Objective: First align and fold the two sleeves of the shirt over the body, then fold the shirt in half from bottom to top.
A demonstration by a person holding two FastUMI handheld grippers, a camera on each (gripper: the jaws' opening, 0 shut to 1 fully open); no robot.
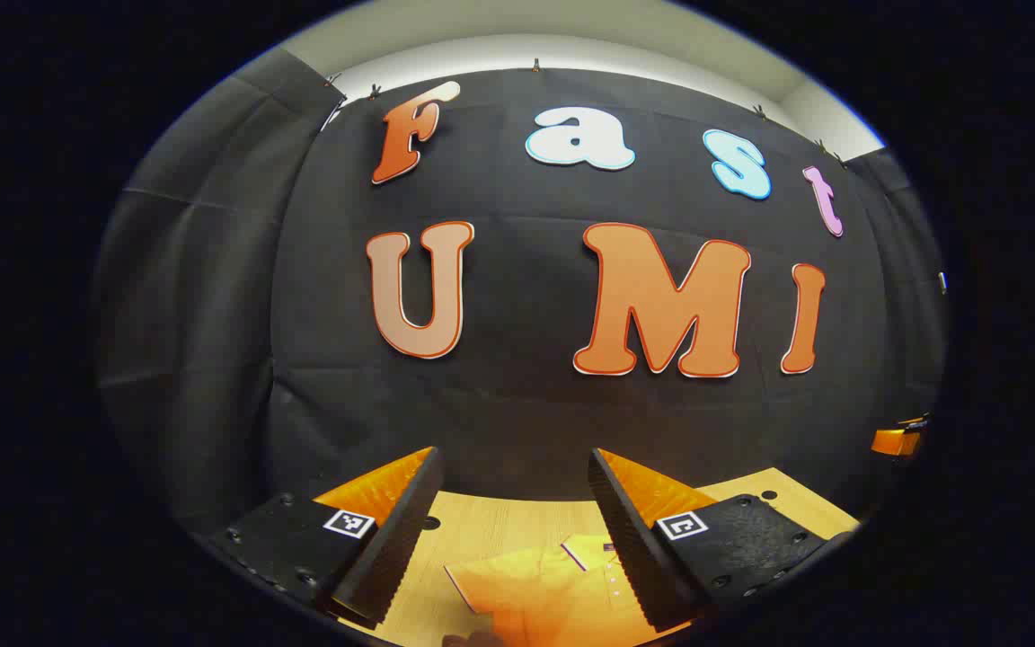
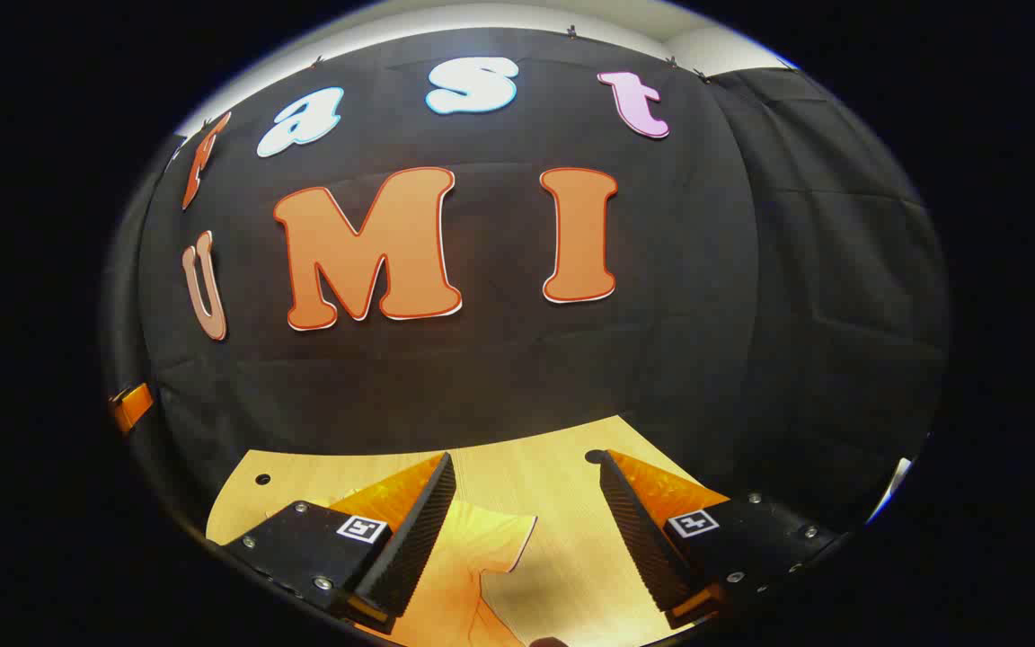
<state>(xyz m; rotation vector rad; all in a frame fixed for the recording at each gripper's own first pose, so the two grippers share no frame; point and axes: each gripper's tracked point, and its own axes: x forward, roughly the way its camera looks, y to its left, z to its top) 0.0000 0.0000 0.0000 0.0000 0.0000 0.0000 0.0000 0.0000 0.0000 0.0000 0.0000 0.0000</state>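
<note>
An orange-yellow shirt [image 1: 540,589] lies flat on the wooden table [image 1: 499,526], its collar and button placket toward the far side in the left gripper view. My left gripper [image 1: 513,530] hangs above it, open, with nothing between its fingers. In the right gripper view a short sleeve of the shirt [image 2: 482,557] spreads out on the table [image 2: 535,476], reaching toward the right. My right gripper [image 2: 526,530] hovers over that sleeve, open and empty. The lower part of the shirt is cut off at the bottom of both views.
The table's far edge meets the black cloth wall [image 1: 517,404]. Small dark holes [image 2: 262,479] mark the tabletop. The other gripper shows as an orange part [image 1: 897,440] at the right edge of the left gripper view and as an orange part [image 2: 133,406] at the left edge of the right gripper view.
</note>
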